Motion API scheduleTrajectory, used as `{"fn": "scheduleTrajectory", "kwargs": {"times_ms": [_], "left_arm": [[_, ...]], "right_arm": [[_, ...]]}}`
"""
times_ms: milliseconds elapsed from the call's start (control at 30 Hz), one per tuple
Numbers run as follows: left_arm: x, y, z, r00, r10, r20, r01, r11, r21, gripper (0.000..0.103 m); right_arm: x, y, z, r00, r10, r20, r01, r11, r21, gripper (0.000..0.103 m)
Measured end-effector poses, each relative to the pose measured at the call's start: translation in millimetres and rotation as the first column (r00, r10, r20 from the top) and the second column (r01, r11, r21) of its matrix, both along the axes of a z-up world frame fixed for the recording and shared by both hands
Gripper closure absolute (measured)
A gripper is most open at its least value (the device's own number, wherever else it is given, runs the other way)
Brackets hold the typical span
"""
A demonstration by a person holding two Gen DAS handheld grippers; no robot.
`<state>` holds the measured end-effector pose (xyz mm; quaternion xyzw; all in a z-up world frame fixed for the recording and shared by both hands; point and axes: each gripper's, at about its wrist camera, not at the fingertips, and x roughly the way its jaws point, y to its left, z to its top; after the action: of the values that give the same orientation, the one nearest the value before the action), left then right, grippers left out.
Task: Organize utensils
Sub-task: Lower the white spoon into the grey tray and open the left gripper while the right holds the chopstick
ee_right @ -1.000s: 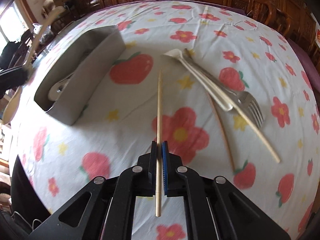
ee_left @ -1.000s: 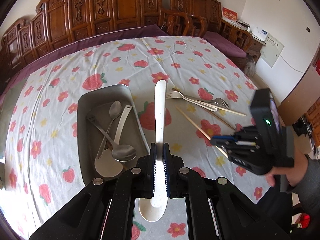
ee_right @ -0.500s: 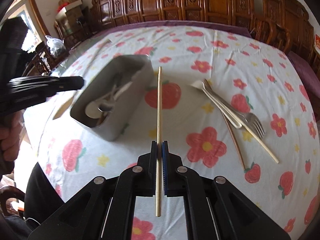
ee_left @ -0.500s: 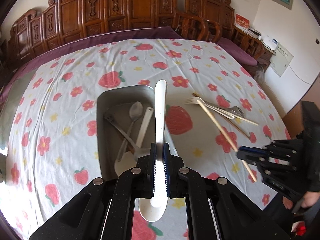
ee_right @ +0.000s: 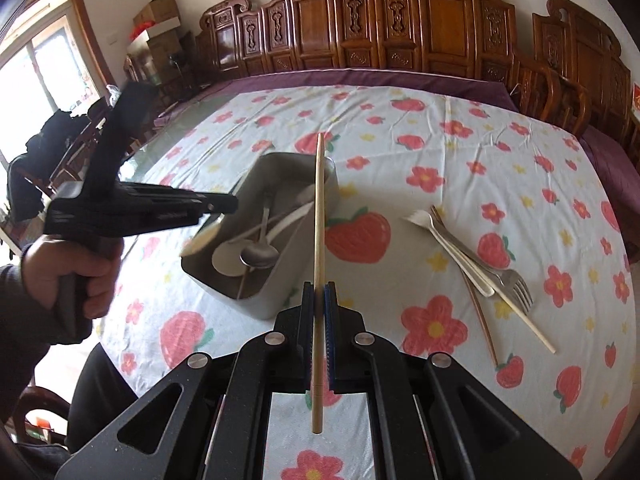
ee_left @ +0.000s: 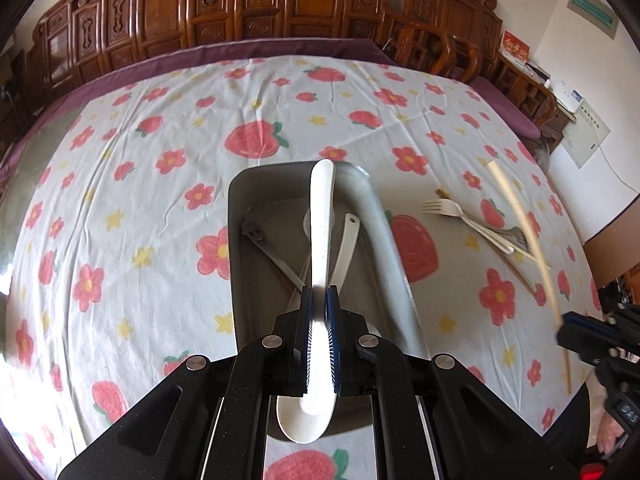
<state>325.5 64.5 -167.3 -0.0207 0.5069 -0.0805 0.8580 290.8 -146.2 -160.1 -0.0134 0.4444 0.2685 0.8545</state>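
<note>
Left gripper (ee_left: pixel 319 300) jaws clench a white spoon (ee_left: pixel 322 224) above the grey tray (ee_left: pixel 236 216); right gripper (ee_right: pixel 319 300) jaws clamp a chopstick (ee_right: pixel 319 216) pointing to 12 o'clock.

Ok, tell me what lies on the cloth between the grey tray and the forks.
In the right wrist view, only bare tablecloth lies between the grey tray and the forks: a large printed strawberry, no utensil. The left wrist view agrees.

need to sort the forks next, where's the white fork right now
In the right wrist view the white fork lies on the tablecloth, right of the grey bin, crossed with a metal fork and chopsticks.
</note>
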Motion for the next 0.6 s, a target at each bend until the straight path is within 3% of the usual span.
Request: {"fn": "scheduleTrajectory", "kwargs": {"times_ms": [433,600], "left_arm": [[14.9,1.3,-11.1,1.0,0.01,-0.016,-0.01,1.0,-0.005,0.094],[4.6,5.1,-2.4,1.0,0.01,0.014,-0.01,1.0,-0.002,0.079]], "right_arm": [[2.5,15.6,9.9,1.0,0.023,0.013,-0.023,1.0,0.004,0.097],[4.0,22.6,10.1,1.0,0.023,0.013,-0.023,1.0,0.011,0.097]]}}
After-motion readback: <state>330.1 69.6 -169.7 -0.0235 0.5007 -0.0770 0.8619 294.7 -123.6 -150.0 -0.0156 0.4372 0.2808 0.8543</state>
